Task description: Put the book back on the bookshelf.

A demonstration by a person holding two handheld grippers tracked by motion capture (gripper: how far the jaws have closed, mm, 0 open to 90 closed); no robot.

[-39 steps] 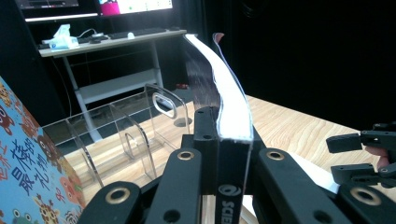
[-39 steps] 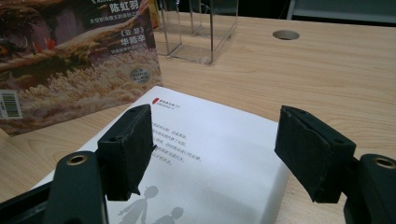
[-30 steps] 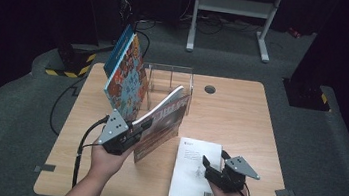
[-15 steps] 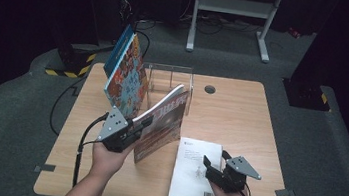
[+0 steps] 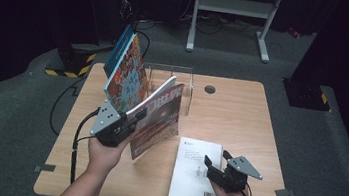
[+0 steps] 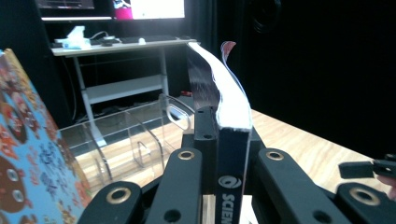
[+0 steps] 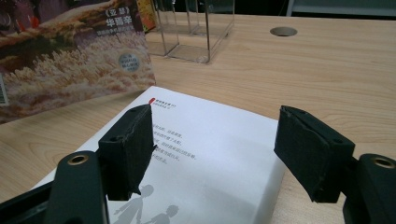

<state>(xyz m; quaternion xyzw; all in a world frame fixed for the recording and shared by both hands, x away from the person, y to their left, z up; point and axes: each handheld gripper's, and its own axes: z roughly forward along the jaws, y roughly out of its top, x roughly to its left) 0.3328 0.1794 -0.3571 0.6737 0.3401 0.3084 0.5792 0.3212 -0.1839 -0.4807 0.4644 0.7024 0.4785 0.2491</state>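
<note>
My left gripper [image 5: 133,119] is shut on the spine of a thick magazine [image 5: 157,118] and holds it tilted above the table, in front of the clear acrylic rack [image 5: 181,78]. In the left gripper view the jaws [image 6: 224,140] clamp the dark spine of the magazine [image 6: 232,116], whose pages fan upward. A colourful book [image 5: 126,74] leans in the rack's left end. My right gripper [image 5: 218,166] is open, low over a white book [image 5: 192,173] lying flat near the table's front edge. In the right gripper view the white book [image 7: 210,154] lies below the parted pads [image 7: 130,144], with nothing between them.
The wooden table [image 5: 240,116] has a round cable hole [image 5: 209,88] behind the rack. Beyond the table's far edge stand a white desk frame [image 5: 233,14] and dark equipment on grey carpet. In the right gripper view the magazine cover [image 7: 70,60] stands left of the rack [image 7: 196,28].
The left gripper and the magazine have shifted slightly left and toward the table's front. The right gripper has stayed over the white book.
</note>
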